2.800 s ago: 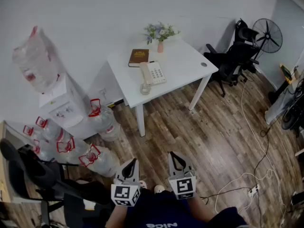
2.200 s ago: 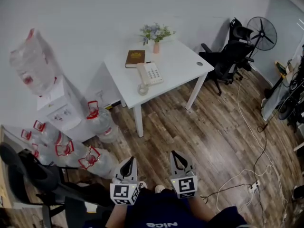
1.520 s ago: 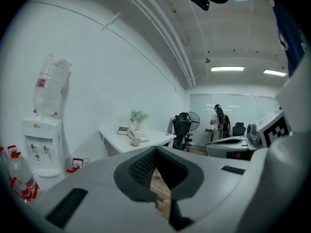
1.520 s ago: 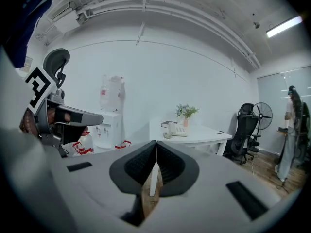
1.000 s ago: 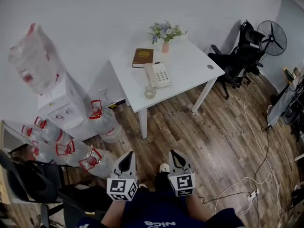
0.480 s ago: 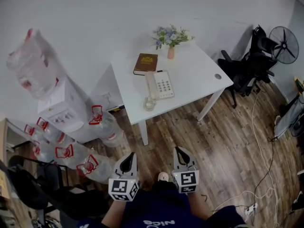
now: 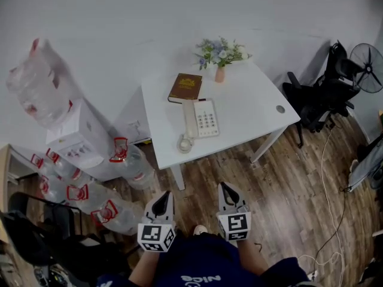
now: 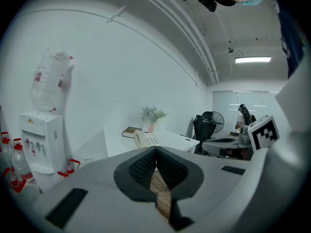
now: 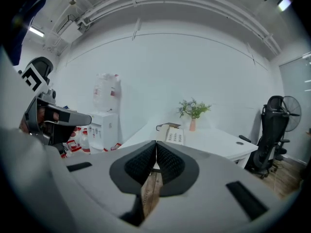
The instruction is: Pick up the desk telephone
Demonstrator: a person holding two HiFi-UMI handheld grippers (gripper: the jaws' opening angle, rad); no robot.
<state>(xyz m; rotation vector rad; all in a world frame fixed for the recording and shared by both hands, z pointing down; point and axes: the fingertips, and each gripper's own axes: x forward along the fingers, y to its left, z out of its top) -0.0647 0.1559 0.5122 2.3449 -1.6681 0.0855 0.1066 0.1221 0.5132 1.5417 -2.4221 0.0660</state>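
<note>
Desk telephone [image 7: 201,119] sits untouched on the white table [image 7: 251,109], both grippers well short of it.
It lies towards the table's left edge with its handset along its left side, and its coiled cord [image 7: 184,143] reaches the front edge. A brown book [image 7: 185,87] lies just behind it near the far-left corner, and a small vase of flowers [image 7: 221,55] stands at the far edge. The left gripper [image 7: 160,203] and right gripper [image 7: 227,191] are side by side close to the person's body, above the wooden floor [image 7: 281,190], pointing towards the table. Each one's own view shows its jaws pressed together with nothing between them. Water bottles [image 7: 128,160] and a dispenser [image 7: 78,142] stand to the table's left.
</note>
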